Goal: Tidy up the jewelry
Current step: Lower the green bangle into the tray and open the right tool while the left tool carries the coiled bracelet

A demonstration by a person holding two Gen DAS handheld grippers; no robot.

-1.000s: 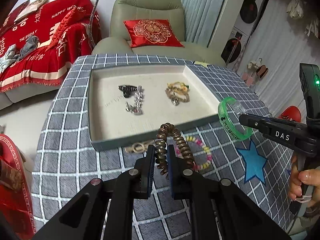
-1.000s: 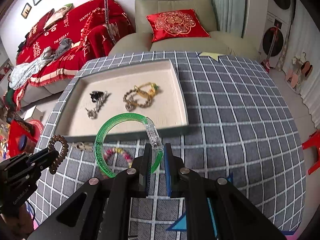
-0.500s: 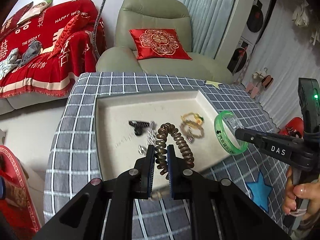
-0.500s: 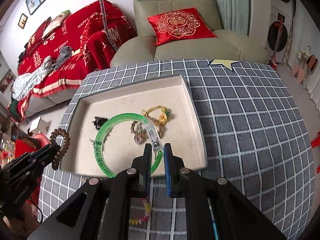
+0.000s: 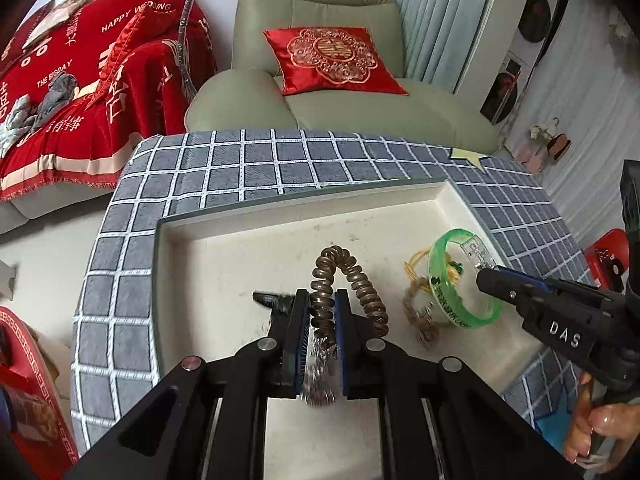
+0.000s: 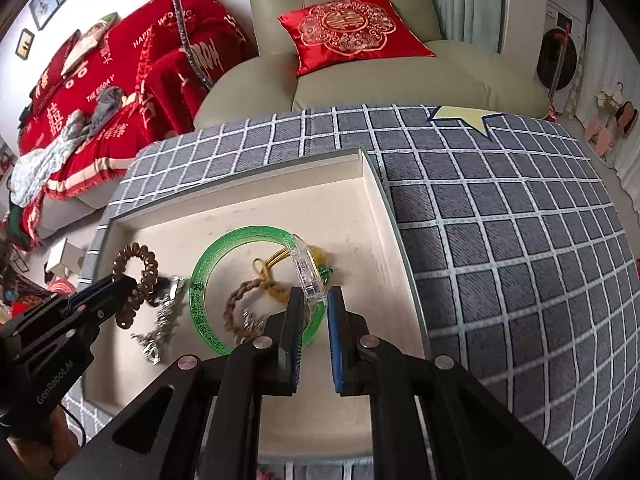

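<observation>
Over the shallow cream-lined tray with a grey rim both tools hang close together. This tray sits on a table covered by a grey cloth with white checks.

The left gripper is squeezed tight on a bronze-brown coiled spiral hair tie. The hair tie loops up between the blue pads and curls down on the right side. Just beside the left finger lies a small black clip, and a blurry silver chain lies below it on the tray floor.

The right gripper has its two fingers a little apart. Between them is a clear green plastic bangle with a see-through clasp. The left finger seems to touch the bangle, but the right finger stands off from it with a gap. I cannot tell if the bangle is resting on the tray floor or held up a bit. Inside the green ring lies a twisted gold and brown rope bracelet with a small green bead.

Behind the table stands a pale green armchair with a red cushion with gold stitching on its seat.
</observation>
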